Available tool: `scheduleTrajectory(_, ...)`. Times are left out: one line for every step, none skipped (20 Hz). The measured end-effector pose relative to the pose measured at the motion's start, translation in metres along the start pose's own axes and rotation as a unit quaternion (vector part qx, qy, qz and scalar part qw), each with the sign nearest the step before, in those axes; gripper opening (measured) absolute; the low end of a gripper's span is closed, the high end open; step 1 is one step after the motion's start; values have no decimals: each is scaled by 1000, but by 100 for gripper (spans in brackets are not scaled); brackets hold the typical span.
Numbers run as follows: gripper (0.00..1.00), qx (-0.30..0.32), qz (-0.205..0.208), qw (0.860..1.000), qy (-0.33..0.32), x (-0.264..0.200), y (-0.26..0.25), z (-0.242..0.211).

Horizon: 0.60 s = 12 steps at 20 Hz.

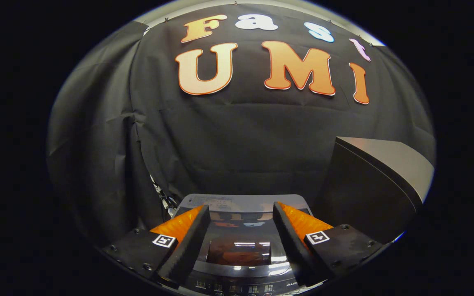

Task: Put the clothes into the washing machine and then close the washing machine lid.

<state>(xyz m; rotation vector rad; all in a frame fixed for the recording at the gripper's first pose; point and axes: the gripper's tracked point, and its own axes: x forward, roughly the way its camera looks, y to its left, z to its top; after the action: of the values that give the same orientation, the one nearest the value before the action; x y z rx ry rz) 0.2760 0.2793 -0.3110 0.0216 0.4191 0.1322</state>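
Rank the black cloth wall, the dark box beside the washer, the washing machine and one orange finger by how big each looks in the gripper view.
1. Black cloth wall.
2. Dark box.
3. Washing machine, partly hidden by the fingers.
4. One orange finger of the open tongs, holding nothing.

Nearness to the camera inflates the finger, so 3 and 4 are unsure.
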Motion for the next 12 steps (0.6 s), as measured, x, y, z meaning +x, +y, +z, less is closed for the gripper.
scheduleTrajectory(99,-1,0,1000,0,-1,0,2)
scheduleTrajectory(99,0,1,1000,-2,-3,1,6)
scheduleTrajectory(99,1,3,1000,-5,-6,0,10)
scheduleTrajectory(99,1,4,1000,-10,-10,-1,17)
scheduleTrajectory(99,0,4,1000,-16,-14,-2,26)
scheduleTrajectory(99,-3,3,1000,-21,-18,-5,35)
scheduleTrajectory(99,-8,-3,1000,-24,-23,-11,43)
scheduleTrajectory(98,-11,-5,999,-31,-28,-16,55)
scheduleTrajectory(98,-11,-5,999,-40,-35,-20,68)
scheduleTrajectory(98,-8,-4,999,-51,-45,-25,83)
scheduleTrajectory(98,-6,-5,998,-63,-56,-30,97)
scheduleTrajectory(98,-5,-4,997,-74,-66,-36,112)
